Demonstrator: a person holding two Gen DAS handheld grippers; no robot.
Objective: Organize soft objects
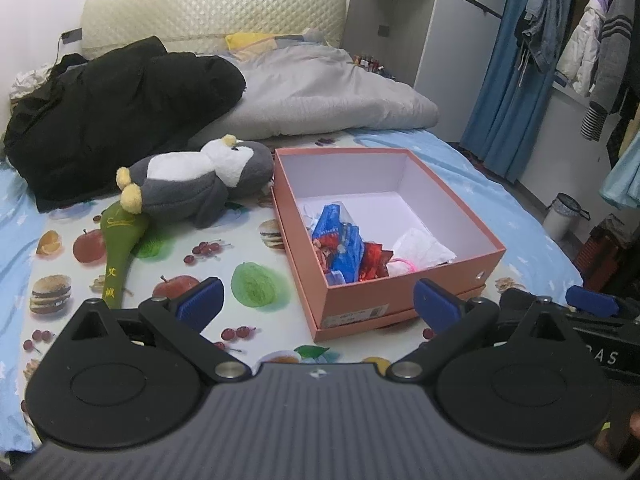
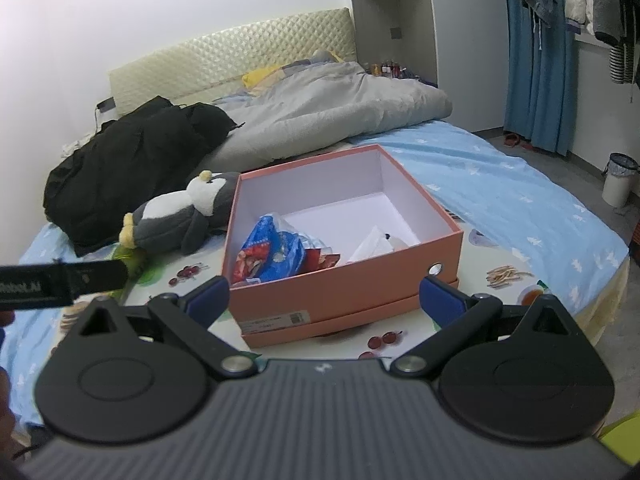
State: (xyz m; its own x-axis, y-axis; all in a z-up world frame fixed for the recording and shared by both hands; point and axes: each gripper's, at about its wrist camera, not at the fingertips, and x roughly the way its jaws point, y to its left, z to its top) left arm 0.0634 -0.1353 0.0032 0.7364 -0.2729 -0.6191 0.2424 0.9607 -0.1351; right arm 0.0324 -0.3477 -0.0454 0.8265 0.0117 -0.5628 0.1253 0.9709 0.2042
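Note:
An open pink box (image 1: 404,300) (image 2: 344,296) sits on the fruit-print mat on the bed, holding blue and red snack packets (image 1: 340,248) (image 2: 276,252) and a white bag (image 1: 424,248). Left of the box lies a grey and white penguin plush (image 1: 200,180) (image 2: 180,216), with a green fabric paddle-shaped item (image 1: 118,240) partly under it. My left gripper (image 1: 320,304) is open, low in front of the box's near corner, nothing between its blue pads. My right gripper (image 2: 324,296) is open too, facing the box's front side and empty.
A black jacket (image 1: 112,116) (image 2: 128,168) and a grey duvet (image 1: 328,92) lie further up the bed by the headboard. Clothes hang on a rack (image 1: 580,40) at the right, with a small white bin (image 1: 564,216) on the floor. The bed's edge curves around on the right.

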